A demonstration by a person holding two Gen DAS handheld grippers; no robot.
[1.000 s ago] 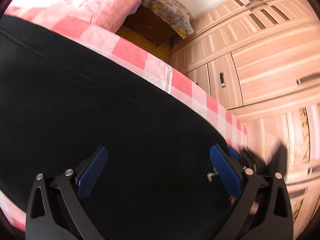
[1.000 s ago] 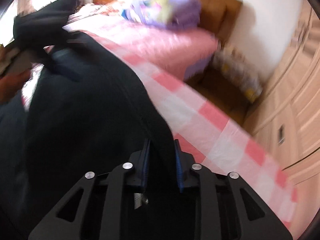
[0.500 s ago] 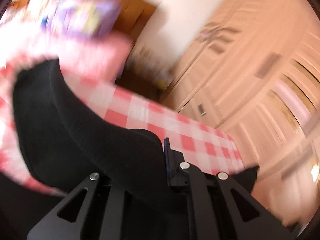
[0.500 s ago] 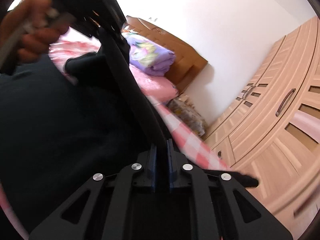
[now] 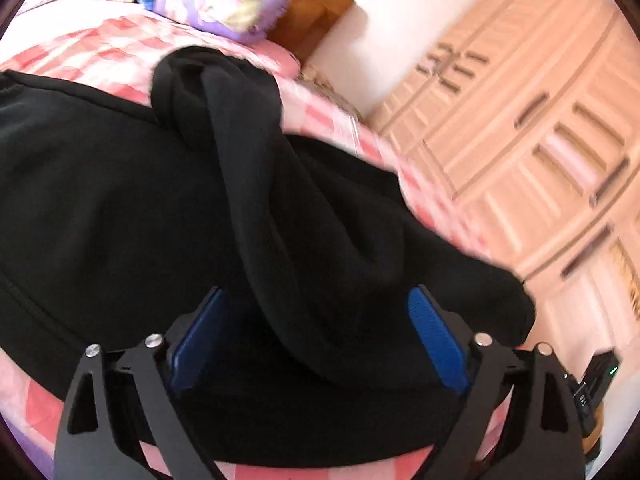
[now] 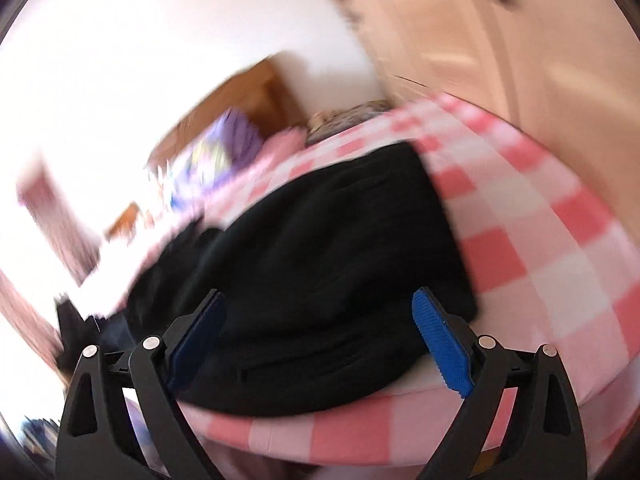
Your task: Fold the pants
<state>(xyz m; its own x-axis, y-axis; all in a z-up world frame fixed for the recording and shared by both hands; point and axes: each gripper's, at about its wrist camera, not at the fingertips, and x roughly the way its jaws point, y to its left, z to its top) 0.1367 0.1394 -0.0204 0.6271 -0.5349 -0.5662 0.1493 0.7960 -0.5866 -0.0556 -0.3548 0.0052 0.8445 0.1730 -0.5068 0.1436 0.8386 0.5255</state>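
Both grippers released since earlier: left gripper point(image 5: 320, 340), right gripper point(image 6: 320, 340) gape wide above pants point(image 5: 120, 200).

**Around the bed**

You have a pink-and-white checked sheet point(image 5: 120, 46) covering the bed. At the head of the bed a purple floral pillow point(image 5: 218, 4) lies against a brown wooden headboard point(image 5: 316, 12). Beyond the headboard stands a white wall point(image 5: 400, 8). To the right of the bed, a pale wooden wardrobe point(image 5: 532, 128) with dark handles runs along the room. In the right wrist view everything is blurred.
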